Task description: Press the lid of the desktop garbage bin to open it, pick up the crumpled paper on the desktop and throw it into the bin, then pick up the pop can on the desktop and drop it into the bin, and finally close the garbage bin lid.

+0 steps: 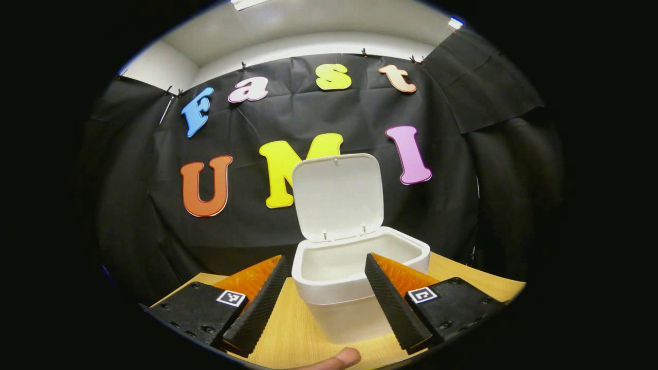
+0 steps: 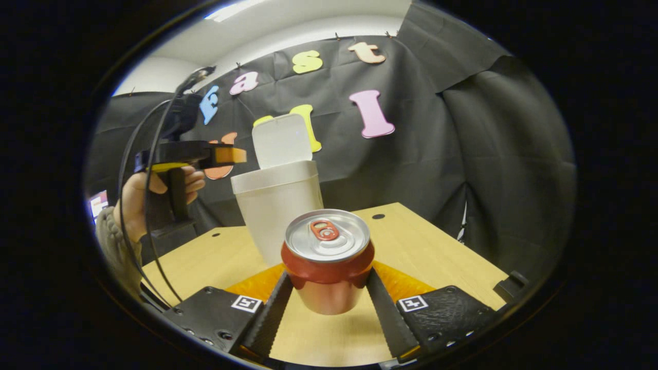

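The can (image 2: 327, 262) stands upright on the table (image 2: 437, 257), red with a silver top and a red pull tab, between the two fingers of the right gripper (image 2: 329, 298). Both fingers (image 2: 270, 308) lie against its sides low down, so the gripper is clamped on it. The can's base looks to be just above the wood or resting on it; I cannot tell which.

Just beyond the can, a little to the left, is the white bin (image 2: 277, 205). Its lid (image 2: 281, 140) stands up, hinged at the far edge, and the mouth is open. In the left gripper view the bin (image 1: 354, 288) is close ahead, its lid (image 1: 337, 196) tilted back and its white inside bare as far as can be seen. The paper cannot be made out there.

The left gripper (image 1: 326, 293) is raised in front of the bin with its fingers (image 1: 257, 308) wide apart and holding nothing; the near rim of the bin shows between them. A fingertip (image 1: 336, 359) of the person shows at the bottom edge.

In the right gripper view the left gripper (image 2: 226, 154) hangs in the air at the far left, beside the bin's rim, held by a hand (image 2: 149, 198) in a sleeve (image 2: 110, 241), with a cable (image 2: 133, 216) looping down from it.
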The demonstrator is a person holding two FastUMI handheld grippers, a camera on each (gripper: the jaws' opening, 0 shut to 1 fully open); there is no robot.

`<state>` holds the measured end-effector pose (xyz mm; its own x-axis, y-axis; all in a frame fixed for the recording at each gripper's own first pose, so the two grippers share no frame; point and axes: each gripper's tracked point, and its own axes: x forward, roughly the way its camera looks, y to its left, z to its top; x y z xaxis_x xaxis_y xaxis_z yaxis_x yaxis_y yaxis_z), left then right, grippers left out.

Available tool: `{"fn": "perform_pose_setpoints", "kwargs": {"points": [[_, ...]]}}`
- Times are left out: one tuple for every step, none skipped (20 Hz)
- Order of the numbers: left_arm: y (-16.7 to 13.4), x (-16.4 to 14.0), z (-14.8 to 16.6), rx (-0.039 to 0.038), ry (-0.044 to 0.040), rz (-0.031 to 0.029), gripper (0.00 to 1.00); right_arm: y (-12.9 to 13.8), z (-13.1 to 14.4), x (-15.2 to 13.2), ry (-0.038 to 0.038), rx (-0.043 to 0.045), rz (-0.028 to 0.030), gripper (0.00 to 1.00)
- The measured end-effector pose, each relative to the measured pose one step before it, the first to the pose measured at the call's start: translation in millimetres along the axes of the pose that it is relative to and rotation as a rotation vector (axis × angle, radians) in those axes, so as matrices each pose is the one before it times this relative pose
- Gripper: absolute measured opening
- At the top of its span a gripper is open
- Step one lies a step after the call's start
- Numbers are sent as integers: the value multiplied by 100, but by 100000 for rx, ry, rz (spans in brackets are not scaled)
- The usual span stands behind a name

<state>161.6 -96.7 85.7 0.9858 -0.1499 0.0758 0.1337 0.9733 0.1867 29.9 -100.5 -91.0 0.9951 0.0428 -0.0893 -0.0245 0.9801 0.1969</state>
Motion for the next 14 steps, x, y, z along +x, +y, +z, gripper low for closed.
{"fn": "perform_pose_setpoints", "kwargs": {"points": [[955,-1206,104,-555,-72,1702,98,52,59,31,32,-91,-419,80],[1034,-1013,-321,-614,593,1827,98,39,94,-71,-206,-361,-109,80],[850,-1038,-319,307,1195,1697,98,289,34,-52,-198,-721,868,81],[888,-1113,-147,851,445,1741,98,397,7,-109,64,-405,1358,81],[895,-897,64,250,-1143,2112,99,83,72,26,-224,-450,-50,81],[835,-770,-116,-223,-534,1411,99,41,153,-25,-384,-1051,-572,81],[887,-720,-264,-1393,-465,2828,98,97,195,8,-429,-1443,-342,81],[1005,-674,-173,-1057,-569,2034,98,177,202,-73,-384,-828,-292,81],[838,-520,-129,9,-208,2372,98,213,382,-47,-485,-453,-477,81],[1396,-409,-224,82,60,3483,98,151,473,-33,-652,-953,-699,80],[1238,-424,-387,251,491,3252,98,262,448,81,-728,-474,-440,81],[974,-429,-683,-618,1296,2239,98,398,479,17,-370,-302,147,81],[539,-374,-484,-529,300,780,98,618,239,-29,5,-384,526,81],[57,-488,-378,-55,431,-794,98,632,349,-45,-487,-996,746,81]]}}
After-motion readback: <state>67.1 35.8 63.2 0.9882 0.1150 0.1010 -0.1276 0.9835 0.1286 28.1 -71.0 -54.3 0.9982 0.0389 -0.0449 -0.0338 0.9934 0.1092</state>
